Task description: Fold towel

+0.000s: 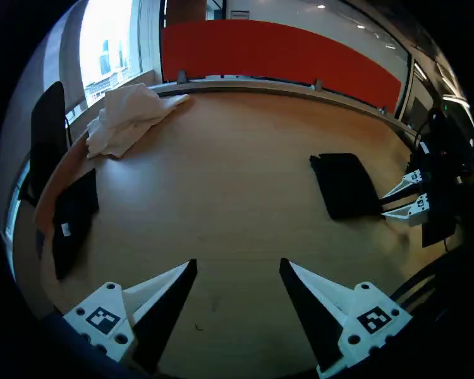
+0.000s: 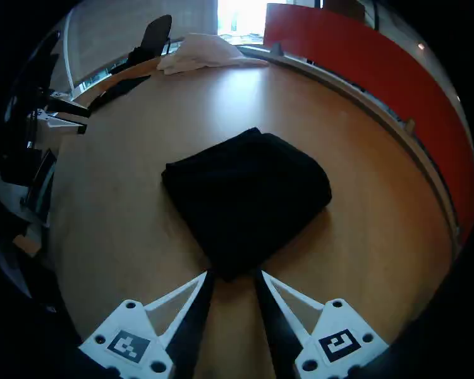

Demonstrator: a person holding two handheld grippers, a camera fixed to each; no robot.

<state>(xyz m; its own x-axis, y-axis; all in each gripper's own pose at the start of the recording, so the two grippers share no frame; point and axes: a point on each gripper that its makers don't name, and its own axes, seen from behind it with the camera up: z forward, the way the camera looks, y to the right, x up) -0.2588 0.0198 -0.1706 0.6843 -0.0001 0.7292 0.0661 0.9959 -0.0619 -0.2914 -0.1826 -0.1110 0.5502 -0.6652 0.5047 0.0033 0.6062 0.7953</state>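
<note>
A black towel [image 2: 246,196] lies folded into a thick rectangle on the wooden table [image 2: 363,208]. In the left gripper view the black towel [image 1: 346,184] is at the right. My right gripper [image 2: 234,275] is low at the towel's near corner, its fingers narrowly apart with the corner's tip between them; whether they press on it is unclear. From the left gripper view, the right gripper [image 1: 382,208] sits at the towel's right edge. My left gripper [image 1: 237,264] is wide open over bare table with nothing between its fingers, and the left gripper [image 2: 85,122] is far off at the table's left edge.
A heap of white towels [image 1: 126,117] lies at the far corner by the window. A flat black item [image 1: 72,218] rests near the left edge, with a dark chair [image 1: 47,139] behind it. A red partition [image 1: 281,54] runs along the table's back edge.
</note>
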